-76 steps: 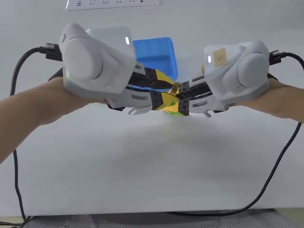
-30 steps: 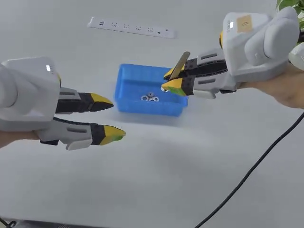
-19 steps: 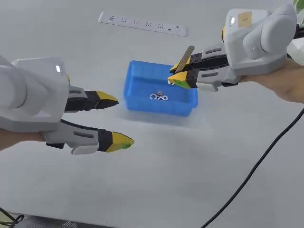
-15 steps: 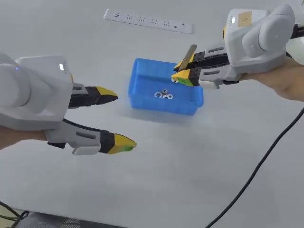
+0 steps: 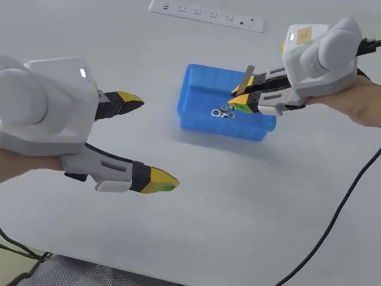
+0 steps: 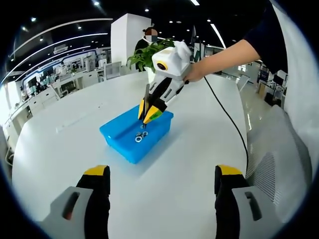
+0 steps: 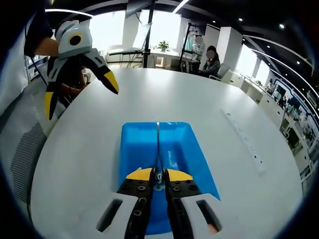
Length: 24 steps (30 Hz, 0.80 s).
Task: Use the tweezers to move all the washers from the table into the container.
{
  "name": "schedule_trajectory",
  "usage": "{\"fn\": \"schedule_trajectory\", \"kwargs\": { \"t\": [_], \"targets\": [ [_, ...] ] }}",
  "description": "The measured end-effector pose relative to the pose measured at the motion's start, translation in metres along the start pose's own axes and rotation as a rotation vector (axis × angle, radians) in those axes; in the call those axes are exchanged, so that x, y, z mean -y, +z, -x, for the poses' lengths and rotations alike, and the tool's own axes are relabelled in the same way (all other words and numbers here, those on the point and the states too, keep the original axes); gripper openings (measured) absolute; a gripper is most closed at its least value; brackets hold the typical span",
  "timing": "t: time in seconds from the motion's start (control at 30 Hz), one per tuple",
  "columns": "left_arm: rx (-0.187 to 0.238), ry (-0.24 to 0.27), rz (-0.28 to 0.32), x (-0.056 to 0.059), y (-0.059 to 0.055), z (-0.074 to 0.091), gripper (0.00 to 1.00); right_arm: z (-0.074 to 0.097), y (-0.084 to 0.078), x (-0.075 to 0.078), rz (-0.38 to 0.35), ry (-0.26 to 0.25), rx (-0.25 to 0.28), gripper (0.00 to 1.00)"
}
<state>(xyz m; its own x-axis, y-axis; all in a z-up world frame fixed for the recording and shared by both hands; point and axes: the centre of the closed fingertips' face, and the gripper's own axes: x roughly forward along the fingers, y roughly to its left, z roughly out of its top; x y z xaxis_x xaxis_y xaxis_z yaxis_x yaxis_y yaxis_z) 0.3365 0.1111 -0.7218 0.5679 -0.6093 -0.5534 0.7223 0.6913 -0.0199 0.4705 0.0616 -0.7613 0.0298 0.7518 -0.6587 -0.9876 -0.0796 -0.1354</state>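
So the right tool (image 5: 240, 100) is clamped tight on the tweezers (image 5: 247, 76), yellow tips pinched together with the metal strip sticking up out the top, and it's hovering right over the blue container (image 5: 196, 89). The washers (image 5: 223, 112) are in a little cluster on the container floor, near its middle, just below and a touch to the left of the right tool's tips in the head view. From the left gripper view the tweezers (image 6: 146, 94) point down into the container (image 6: 117, 134) with their lower end just above the washers (image 6: 140, 136); honestly can't tell if they're touching or not. In the right gripper view the tweezers (image 7: 158, 144) run straight ahead from the closed jaws of the right tool (image 7: 159, 174) down the middle of the container (image 7: 134, 149). The left tool (image 5: 150, 141) is off to the side, well apart from the container, jaws spread wide with nothing between them, held above the white worktop (image 5: 238, 196). There's a power strip (image 5: 205, 13) lying on the worktop beyond the container.
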Motion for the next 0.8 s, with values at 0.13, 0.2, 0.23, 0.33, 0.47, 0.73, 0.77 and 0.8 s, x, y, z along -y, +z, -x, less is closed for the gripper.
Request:
{"fn": "schedule_trajectory", "kwargs": {
  "t": [0.13,0.2,0.23,0.33,0.47,0.73,0.77,0.8],
  "targets": [
    [-0.009,0.003,0.005,0.0,-0.004,-0.001,0.96,-0.001,-0.001,-0.001,-0.004,0.001,-0.008,0.1],
    [-0.009,0.001,0.007,0.0,-0.004,-0.001,0.97,-0.001,0.0,-0.002,-0.009,0.003,-0.009,0.1],
    [-0.008,0.001,0.008,0.0,-0.004,-0.001,0.97,-0.001,0.0,-0.002,-0.009,0.001,-0.009,0.1],
    [-0.007,0.0,0.013,-0.001,-0.003,0.0,0.97,-0.002,0.001,-0.004,-0.009,0.004,-0.014,0.1],
    [-0.003,-0.001,0.01,-0.003,-0.001,0.0,0.96,-0.002,0.004,-0.006,-0.01,0.005,-0.009,0.1],
    [0.022,-0.002,-0.015,-0.014,0.016,-0.005,0.94,-0.001,0.012,-0.007,0.009,0.007,-0.017,0.1],
    [0.035,-0.005,-0.028,-0.016,0.023,-0.007,0.93,0.0,0.013,-0.008,0.012,0.007,-0.015,0.1],
    [0.042,-0.013,-0.037,-0.018,0.028,-0.009,0.9,0.0,0.015,-0.008,0.011,0.009,-0.01,0.1]
  ]
}}
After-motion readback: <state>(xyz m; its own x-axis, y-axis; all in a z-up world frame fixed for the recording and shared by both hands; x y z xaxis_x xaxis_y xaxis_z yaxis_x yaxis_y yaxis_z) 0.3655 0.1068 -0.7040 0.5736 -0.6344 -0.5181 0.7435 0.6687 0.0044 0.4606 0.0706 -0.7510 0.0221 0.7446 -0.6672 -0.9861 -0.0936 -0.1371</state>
